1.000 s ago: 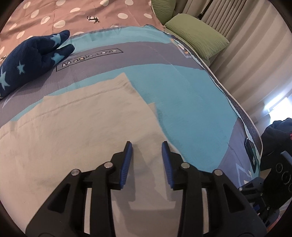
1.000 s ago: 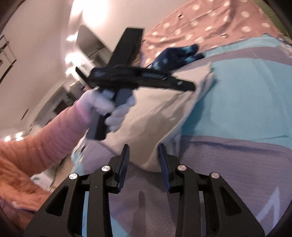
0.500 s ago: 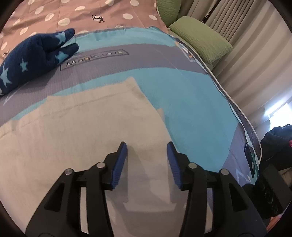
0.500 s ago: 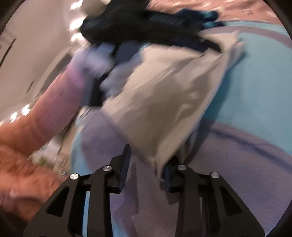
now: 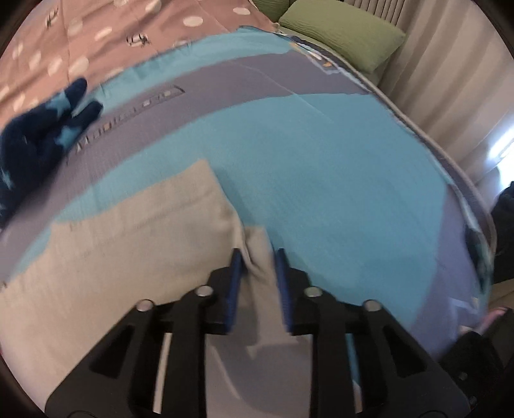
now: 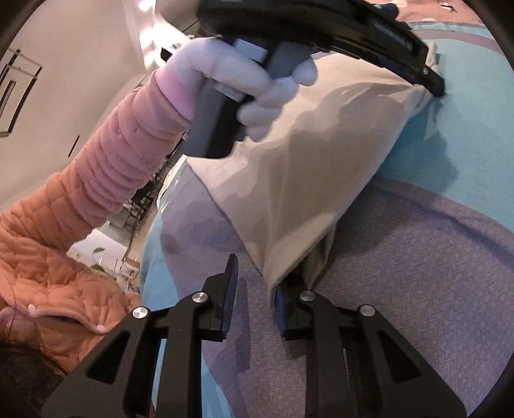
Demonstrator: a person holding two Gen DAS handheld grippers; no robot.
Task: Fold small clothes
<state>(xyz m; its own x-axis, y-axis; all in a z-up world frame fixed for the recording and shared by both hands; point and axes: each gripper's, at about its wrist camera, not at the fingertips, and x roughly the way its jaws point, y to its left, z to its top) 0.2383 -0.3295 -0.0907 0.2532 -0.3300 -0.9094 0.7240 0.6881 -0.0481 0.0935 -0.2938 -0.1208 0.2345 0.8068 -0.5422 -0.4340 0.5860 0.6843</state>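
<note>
Blurred printed label [image 5: 128,117] on bedspread [image 5: 321,167]

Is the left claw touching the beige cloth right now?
Touching. In the left wrist view a raised fold of the beige cloth sits between the left claw fingers, pressing against the blue pads.

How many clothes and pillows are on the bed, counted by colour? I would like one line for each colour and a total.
Beige: 1, the beige garment
Navy with light blue stars: 1, the navy garment
Green: 2, the nearer green pillow and a second green pillow partly cut off behind it
Total: 4
</note>
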